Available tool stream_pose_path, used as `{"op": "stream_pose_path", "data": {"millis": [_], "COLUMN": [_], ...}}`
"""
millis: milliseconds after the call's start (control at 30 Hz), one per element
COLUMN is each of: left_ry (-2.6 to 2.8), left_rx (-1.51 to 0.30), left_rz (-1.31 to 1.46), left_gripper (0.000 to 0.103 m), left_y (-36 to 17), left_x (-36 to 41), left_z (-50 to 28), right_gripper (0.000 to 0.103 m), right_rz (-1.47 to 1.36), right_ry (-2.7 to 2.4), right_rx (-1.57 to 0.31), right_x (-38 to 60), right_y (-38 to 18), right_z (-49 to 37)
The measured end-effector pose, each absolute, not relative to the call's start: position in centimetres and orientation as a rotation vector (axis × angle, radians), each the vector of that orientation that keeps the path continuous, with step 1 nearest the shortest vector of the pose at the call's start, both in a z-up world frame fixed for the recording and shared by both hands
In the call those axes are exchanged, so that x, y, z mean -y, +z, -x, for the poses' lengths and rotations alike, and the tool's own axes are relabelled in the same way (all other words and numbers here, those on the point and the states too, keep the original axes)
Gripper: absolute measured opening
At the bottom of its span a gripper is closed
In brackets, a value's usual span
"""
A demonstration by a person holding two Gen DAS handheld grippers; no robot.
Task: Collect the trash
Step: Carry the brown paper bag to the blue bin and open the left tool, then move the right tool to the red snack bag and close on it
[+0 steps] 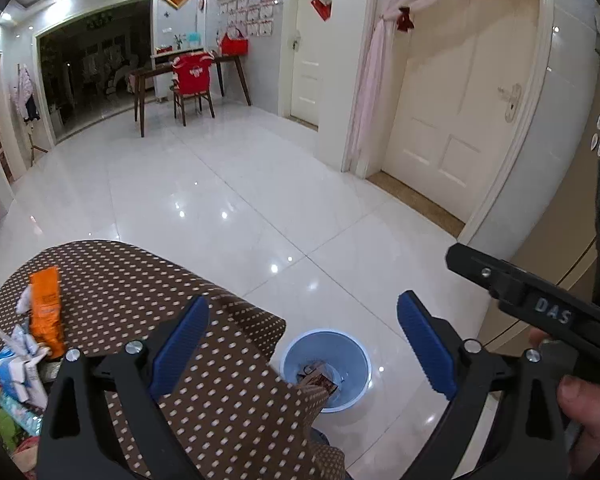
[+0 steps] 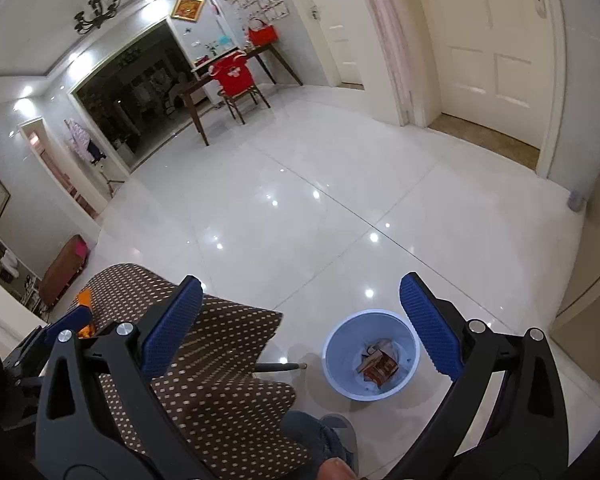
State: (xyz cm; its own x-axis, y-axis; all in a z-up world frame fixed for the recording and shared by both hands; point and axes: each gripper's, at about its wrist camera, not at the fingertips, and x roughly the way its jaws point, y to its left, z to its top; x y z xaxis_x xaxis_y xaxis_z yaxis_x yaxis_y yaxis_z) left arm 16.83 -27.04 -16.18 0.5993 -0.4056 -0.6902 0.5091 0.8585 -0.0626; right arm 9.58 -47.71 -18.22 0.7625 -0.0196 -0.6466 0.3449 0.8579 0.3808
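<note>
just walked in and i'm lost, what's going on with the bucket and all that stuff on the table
A person is clearing trash with a pair of tongs in each hand. Both the left tongs and right tongs are open and empty. The blue bucket on the floor already holds some wrappers. An orange packet and other litter still sit on the dotted tablecloth.
</note>
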Motion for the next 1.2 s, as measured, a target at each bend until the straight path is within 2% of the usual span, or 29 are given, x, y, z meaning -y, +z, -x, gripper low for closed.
{"op": "stream_pose_path", "data": {"millis": [333,667,900,1200], "left_ry": [-0.468,-0.356,-0.226,-0.042], "left_rx": [-0.685,-0.632,-0.614,-0.671], "left_rz": [-0.080,-0.034,0.003,0.097], "left_gripper": [0.093,0.093,0.093,0.093], "left_y": [-12.7,-11.9,-12.7,-15.3], "left_x": [20.0,12.0,5.7,-3.5], "left_z": [-13.6,-10.5,-8.6,-7.1], "right_gripper": [0.097,0.097,0.097,0.097], "right_rz": [-0.432,-0.343,-0.271,-0.155], "right_ry": [-0.090,0.067,0.174,0.339], "right_rx": [-0.676,-0.690,-0.722,-0.828], "right_x": [41.7,33.1,26.6,17.2], "right_y": [-15.8,-14.0,-14.0,-16.9], "right_z": [-9.6,-10.1,-10.1,-11.0]}}
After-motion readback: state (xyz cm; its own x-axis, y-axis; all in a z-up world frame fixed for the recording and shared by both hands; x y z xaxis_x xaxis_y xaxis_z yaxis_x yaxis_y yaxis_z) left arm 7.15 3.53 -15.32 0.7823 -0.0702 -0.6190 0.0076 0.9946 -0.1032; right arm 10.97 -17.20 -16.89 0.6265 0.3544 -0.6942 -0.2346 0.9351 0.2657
